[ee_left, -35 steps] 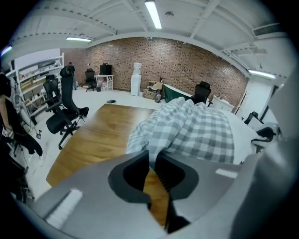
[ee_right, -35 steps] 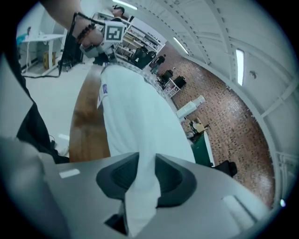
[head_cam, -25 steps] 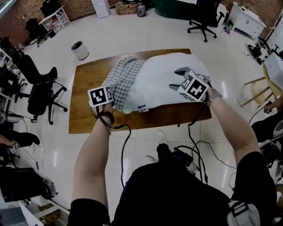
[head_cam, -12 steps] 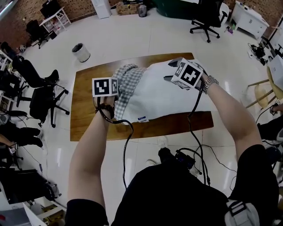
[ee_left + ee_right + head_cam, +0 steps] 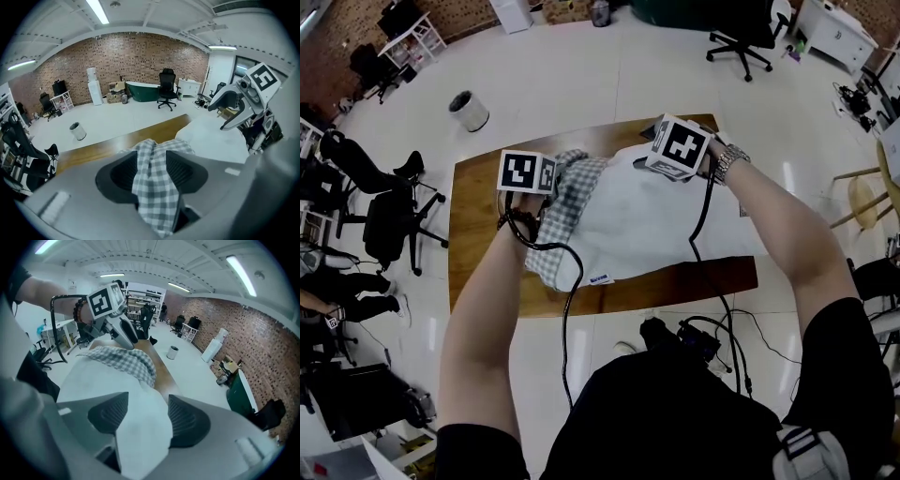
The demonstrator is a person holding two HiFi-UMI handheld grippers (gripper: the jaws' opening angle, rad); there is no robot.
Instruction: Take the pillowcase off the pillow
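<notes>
Though its jaws have just been opening, the left gripper [image 5: 152, 161] grips the checked pillowcase [image 5: 154, 197]. The right gripper [image 5: 145, 408] clamps wide on the pillow [image 5: 108, 376].

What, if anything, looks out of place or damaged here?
Nothing spilled or damaged. The checked pillowcase sits bunched at one end of the white pillow on the wooden table, as expected mid-removal.
</notes>
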